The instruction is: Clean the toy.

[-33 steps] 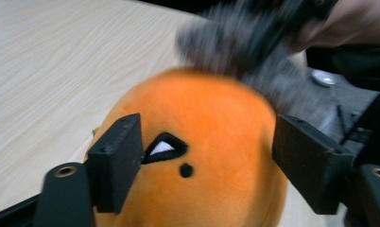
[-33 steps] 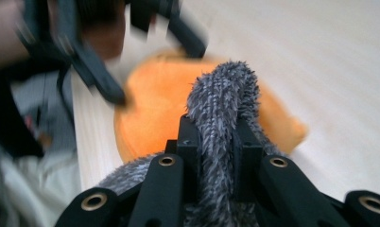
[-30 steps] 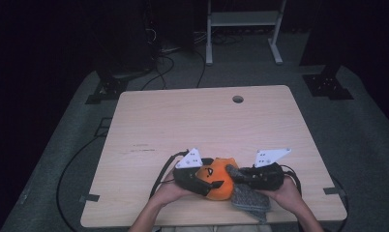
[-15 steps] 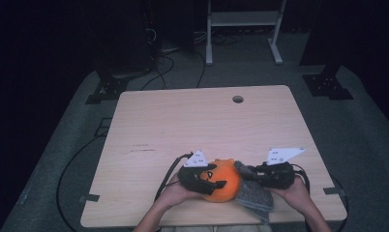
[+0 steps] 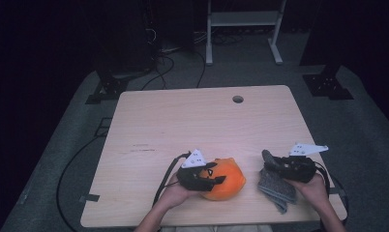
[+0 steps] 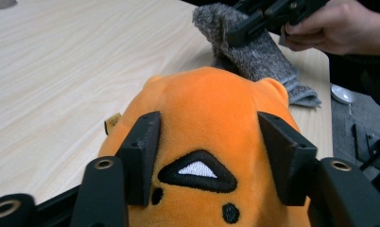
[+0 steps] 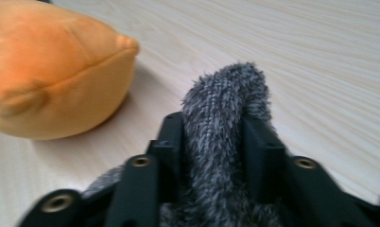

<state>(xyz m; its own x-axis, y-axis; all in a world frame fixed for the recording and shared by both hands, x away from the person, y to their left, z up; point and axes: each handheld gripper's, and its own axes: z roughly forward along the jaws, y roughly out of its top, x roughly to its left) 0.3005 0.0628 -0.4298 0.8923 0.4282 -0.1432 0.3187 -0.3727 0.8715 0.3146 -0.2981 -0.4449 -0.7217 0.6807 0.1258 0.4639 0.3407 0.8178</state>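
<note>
An orange plush toy (image 5: pixel 225 180) with black-and-white embroidery, a speckled grey knit cloth (image 5: pixel 276 186), a pale wood-grain table (image 5: pixel 183 121).

Left gripper (image 5: pixel 220 180) is black, with a grey three-cornered plate dotted with dark marks and a black cable; right gripper (image 5: pixel 270 163) matches; jaws are blocky, matte, with brass-ringed screw holes; forearms bare.

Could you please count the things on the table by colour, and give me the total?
Orange: 1, the plush toy, held in the left gripper.
Grey: 1, the knitted sock, held in the right gripper.
Total: 2 things on the wooden table.
</note>
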